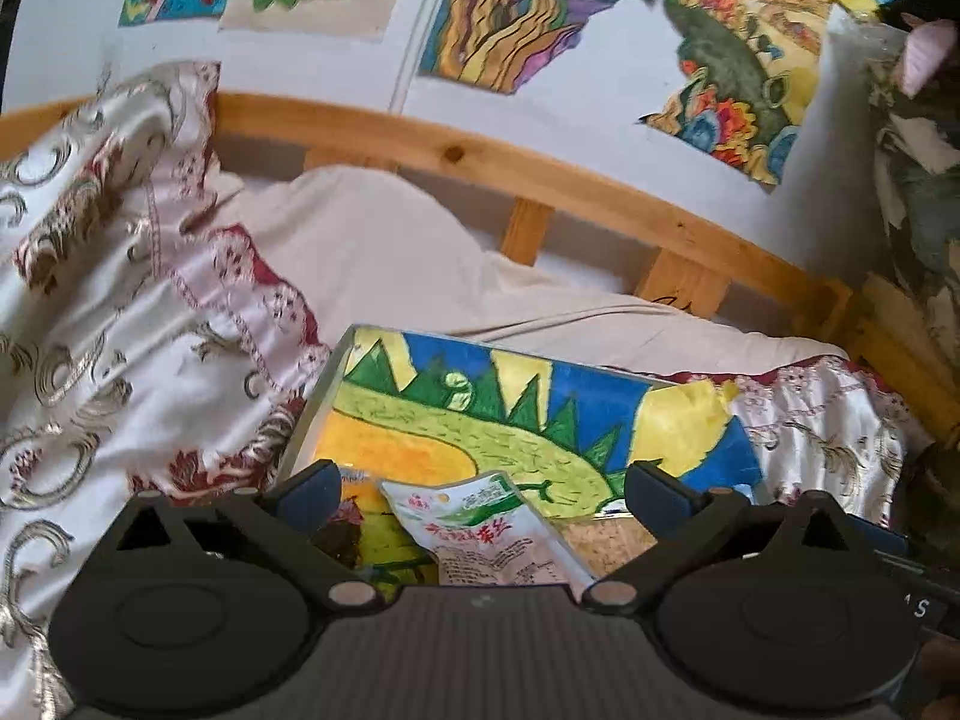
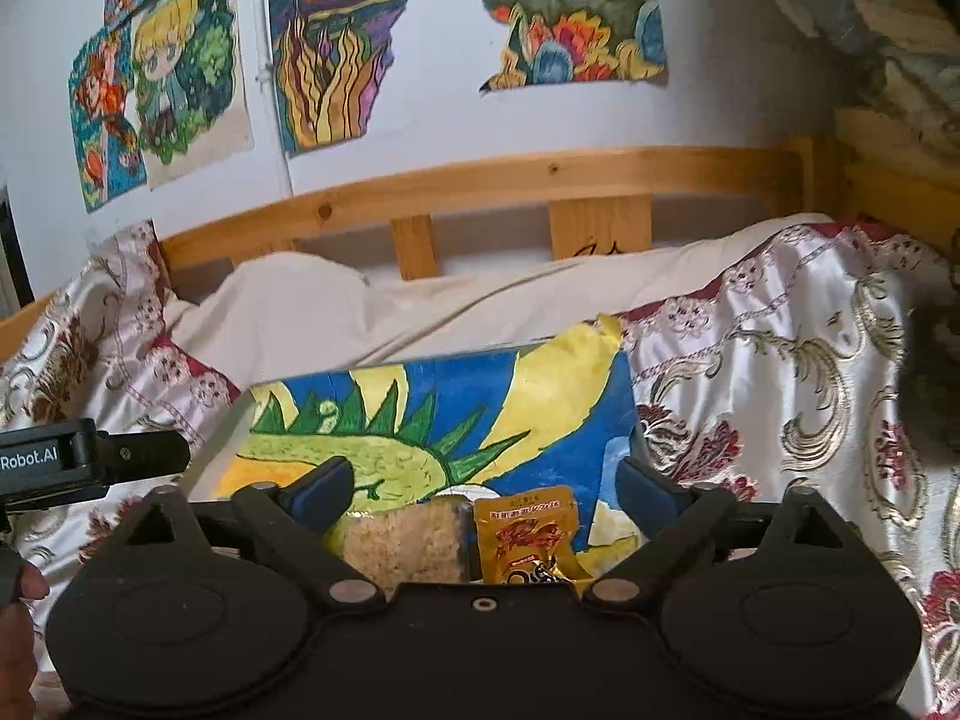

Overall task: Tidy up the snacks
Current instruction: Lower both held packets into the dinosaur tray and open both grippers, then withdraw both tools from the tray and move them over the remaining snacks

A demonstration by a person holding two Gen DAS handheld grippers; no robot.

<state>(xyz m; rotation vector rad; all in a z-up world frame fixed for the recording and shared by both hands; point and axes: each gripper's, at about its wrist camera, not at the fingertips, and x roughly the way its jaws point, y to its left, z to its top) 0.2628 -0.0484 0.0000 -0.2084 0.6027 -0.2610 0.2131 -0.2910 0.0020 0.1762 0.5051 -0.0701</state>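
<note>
A shallow box (image 1: pixel 312 414) lined with a painted sheet of green, blue and yellow lies on the bed. In the left wrist view a white snack packet (image 1: pixel 492 531) with green and red print rests at the box's near end, below and between the fingers of my left gripper (image 1: pixel 480 498), which is open and touches nothing. In the right wrist view the same box (image 2: pixel 540 408) holds a clear packet of beige crumbly snack (image 2: pixel 408 546) and a gold packet (image 2: pixel 528 531) side by side. My right gripper (image 2: pixel 486 492) stands open above them, holding nothing.
A patterned satin cover (image 1: pixel 120 360) and a beige sheet (image 1: pixel 372 252) surround the box. A wooden bed rail (image 2: pixel 480 180) runs along the wall behind, under several coloured drawings (image 2: pixel 324 60). The other gripper's body (image 2: pixel 90 462) shows at the left of the right wrist view.
</note>
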